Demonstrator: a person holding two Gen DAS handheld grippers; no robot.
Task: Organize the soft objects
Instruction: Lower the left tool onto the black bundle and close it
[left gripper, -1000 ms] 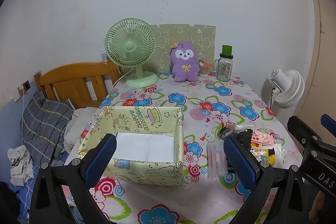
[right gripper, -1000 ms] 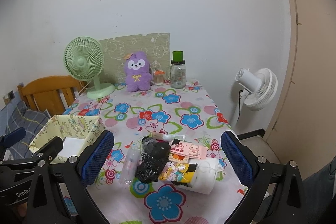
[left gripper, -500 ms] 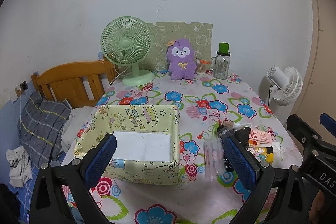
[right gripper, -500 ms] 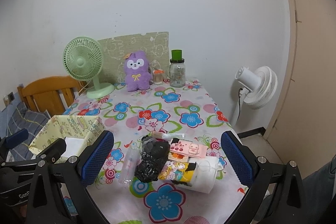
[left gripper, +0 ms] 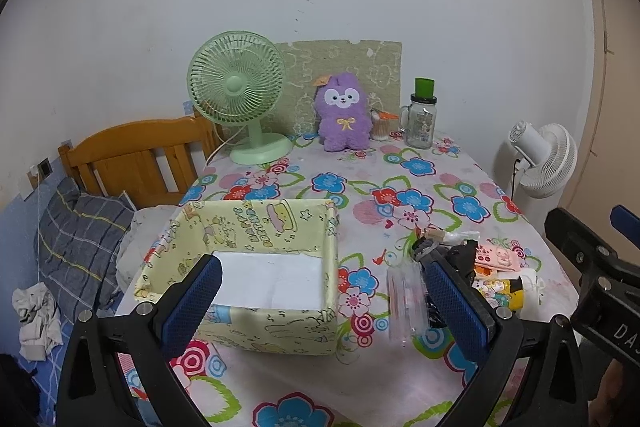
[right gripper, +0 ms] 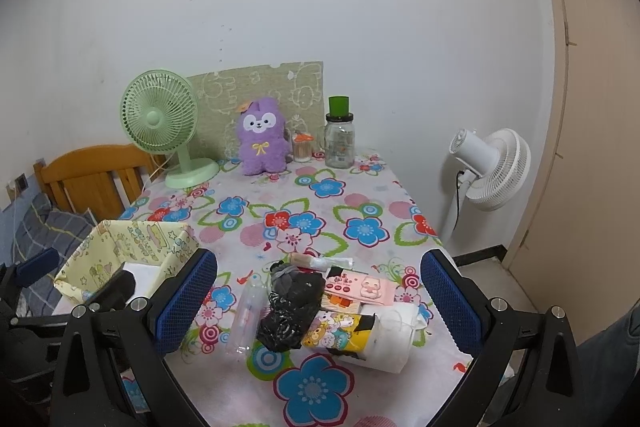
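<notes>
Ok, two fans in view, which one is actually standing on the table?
The green fan, at the table's far left corner beside the purple plush toy. The white fan stands on the floor past the table's right edge.

Each gripper, left gripper (left gripper: 320,303) and right gripper (right gripper: 318,297), has a black angular frame, silver screw heads at the joints and two fingers faced with blue cross-hatched pads (right gripper: 450,299). White lettering "DA" marks black housing at the left view's lower right.
</notes>
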